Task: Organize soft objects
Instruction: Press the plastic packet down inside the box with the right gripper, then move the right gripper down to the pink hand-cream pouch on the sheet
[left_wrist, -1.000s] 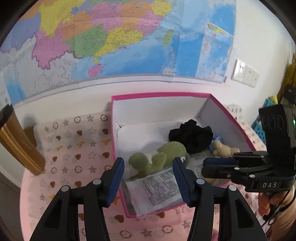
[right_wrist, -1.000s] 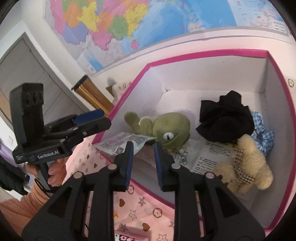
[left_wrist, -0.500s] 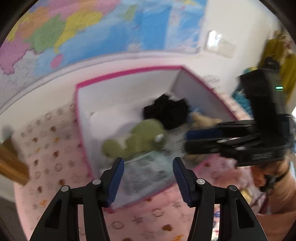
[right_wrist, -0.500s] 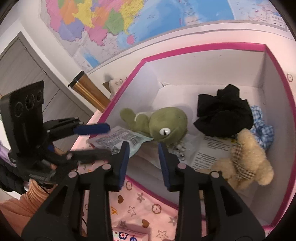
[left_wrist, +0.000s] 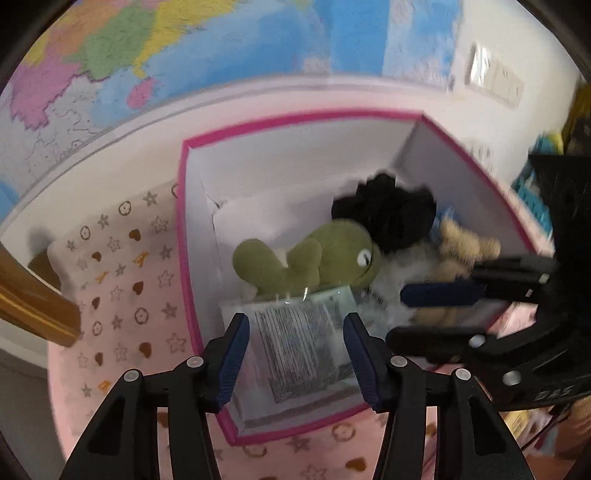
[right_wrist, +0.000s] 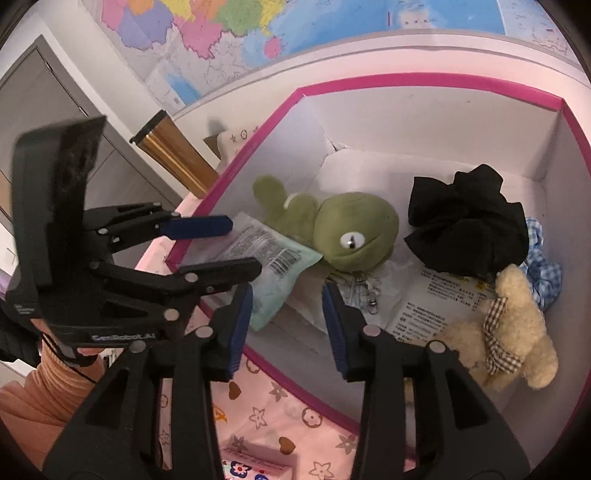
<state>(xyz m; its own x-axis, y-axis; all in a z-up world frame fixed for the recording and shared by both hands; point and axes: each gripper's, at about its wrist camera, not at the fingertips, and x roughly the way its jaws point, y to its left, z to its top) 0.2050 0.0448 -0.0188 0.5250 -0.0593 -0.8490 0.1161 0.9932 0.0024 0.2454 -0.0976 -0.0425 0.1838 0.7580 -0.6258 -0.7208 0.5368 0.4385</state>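
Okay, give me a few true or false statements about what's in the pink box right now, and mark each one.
1. The green frog plush lies inside the pink-rimmed box. True.
2. The black scrunchie lies outside the box. False: it is inside, beside the frog.
3. The beige teddy bear wears a checked scarf. True.
4. The right gripper clamps the frog. False: its jaws are opening, gripping nothing.

1. The right hand-held gripper (right_wrist: 286, 314), jaws opening and empty, hangs over the pink-rimmed box (right_wrist: 424, 83).
2. Inside lie a green plush (right_wrist: 351, 229), black cloth (right_wrist: 469, 221) and a beige teddy (right_wrist: 517, 325).
3. The left hand-held gripper (right_wrist: 221, 245) straddles a printed packet (right_wrist: 266, 254).
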